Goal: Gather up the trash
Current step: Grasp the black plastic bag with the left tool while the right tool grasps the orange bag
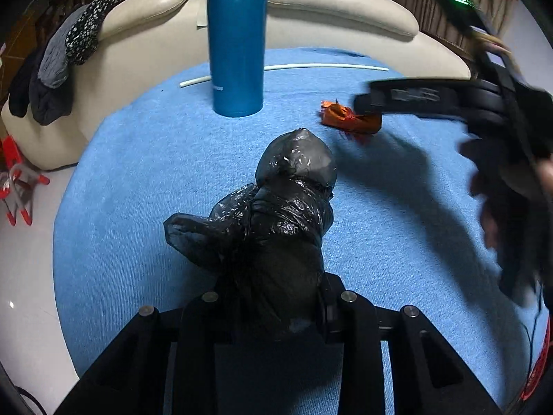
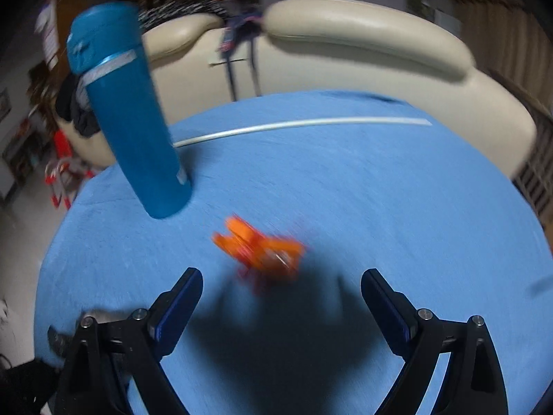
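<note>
My left gripper (image 1: 276, 297) is shut on a black plastic trash bag (image 1: 280, 214), which bulges forward over the blue cloth. An orange crumpled wrapper (image 1: 349, 121) lies on the cloth beyond the bag; in the right wrist view the wrapper (image 2: 262, 250) is blurred, just ahead of my fingers. My right gripper (image 2: 281, 288) is open and empty, its jaws wide apart, hovering above the wrapper. It also shows in the left wrist view (image 1: 369, 103), coming in from the right with a fingertip over the wrapper's right end.
A tall blue bottle (image 1: 237, 41) stands upright on the blue cloth-covered table (image 1: 138, 173), left of the wrapper. A white straw (image 1: 311, 66) lies near the far edge. A cream sofa (image 1: 328, 10) with dark clothes (image 1: 62, 58) curves behind the table.
</note>
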`<state>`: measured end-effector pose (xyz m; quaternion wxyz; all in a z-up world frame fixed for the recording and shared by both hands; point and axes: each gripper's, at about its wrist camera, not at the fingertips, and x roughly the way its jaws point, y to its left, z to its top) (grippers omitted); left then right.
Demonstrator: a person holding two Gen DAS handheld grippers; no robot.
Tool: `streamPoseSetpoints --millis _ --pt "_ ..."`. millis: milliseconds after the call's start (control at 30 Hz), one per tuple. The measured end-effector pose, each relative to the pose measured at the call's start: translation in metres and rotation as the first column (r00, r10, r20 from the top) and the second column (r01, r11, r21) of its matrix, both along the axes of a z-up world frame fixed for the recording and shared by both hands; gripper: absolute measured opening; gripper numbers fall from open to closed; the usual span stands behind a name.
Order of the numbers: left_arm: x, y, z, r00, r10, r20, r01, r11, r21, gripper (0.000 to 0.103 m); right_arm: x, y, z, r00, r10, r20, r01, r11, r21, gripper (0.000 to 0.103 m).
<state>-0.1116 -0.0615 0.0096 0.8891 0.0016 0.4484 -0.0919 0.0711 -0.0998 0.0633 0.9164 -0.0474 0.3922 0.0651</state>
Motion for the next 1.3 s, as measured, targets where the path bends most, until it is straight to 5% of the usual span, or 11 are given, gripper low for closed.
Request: streamPoseSetpoints --millis 200,300,400,833,867,900,933,967,1233,1267,1300 --pt "0.003 -0.001 0.0 1.0 0.002 -0.004 -0.002 1.0 -0.006 0.033 0.042 0.027 -0.025 0.998 0.026 -0.053 -0.033 0.99 -0.138 0.091" --pt "0.004 -0.003 0.0 1.0 0.0 -0.001 0.0 1.0 0.003 0.033 0.044 0.022 -0.034 0.996 0.036 -0.087 -0.046 0.991 -0.122 0.048" --pt "0.006 -0.005 0.001 1.0 0.002 -0.001 -0.002 1.0 0.011 0.033 0.038 0.023 -0.032 0.993 0.036 -0.11 -0.05 0.991 -0.123 0.022" --pt "0.001 -0.005 0.001 1.0 0.019 -0.005 -0.019 1.0 0.017 0.033 -0.007 0.003 -0.033 0.985 0.062 -0.162 -0.069 0.997 -0.041 0.023" --pt "0.001 -0.005 0.001 1.0 0.021 -0.006 -0.021 1.0 0.015 0.034 -0.008 0.001 -0.033 0.984 0.066 -0.164 -0.073 0.997 -0.036 0.031" --pt "0.001 -0.005 0.002 1.0 0.022 -0.006 -0.021 1.0 0.014 0.034 -0.009 -0.001 -0.033 0.984 0.061 -0.168 -0.067 0.997 -0.033 0.058" --pt "0.0 -0.005 0.002 1.0 0.022 -0.006 -0.022 1.0 0.015 0.034 -0.011 -0.004 -0.032 0.986 0.05 -0.161 -0.055 0.998 -0.027 0.073" --pt "0.001 -0.006 0.002 1.0 0.023 -0.006 -0.023 1.0 0.017 0.034 -0.013 -0.007 -0.03 0.99 0.04 -0.137 -0.042 0.999 -0.015 0.08" --pt "-0.002 -0.007 0.002 1.0 0.016 -0.004 -0.016 0.999 0.029 0.034 0.006 0.006 -0.027 0.996 0.018 -0.089 -0.02 1.0 -0.019 0.078" --pt "-0.002 -0.008 0.002 1.0 0.015 -0.002 -0.015 0.999 0.035 0.034 0.008 0.008 -0.03 0.995 0.021 -0.101 -0.024 0.999 -0.023 0.07" --pt "-0.003 -0.009 0.002 1.0 0.014 0.0 -0.014 0.999 0.039 0.034 0.01 0.012 -0.035 0.992 0.025 -0.127 -0.028 0.999 -0.024 0.035"
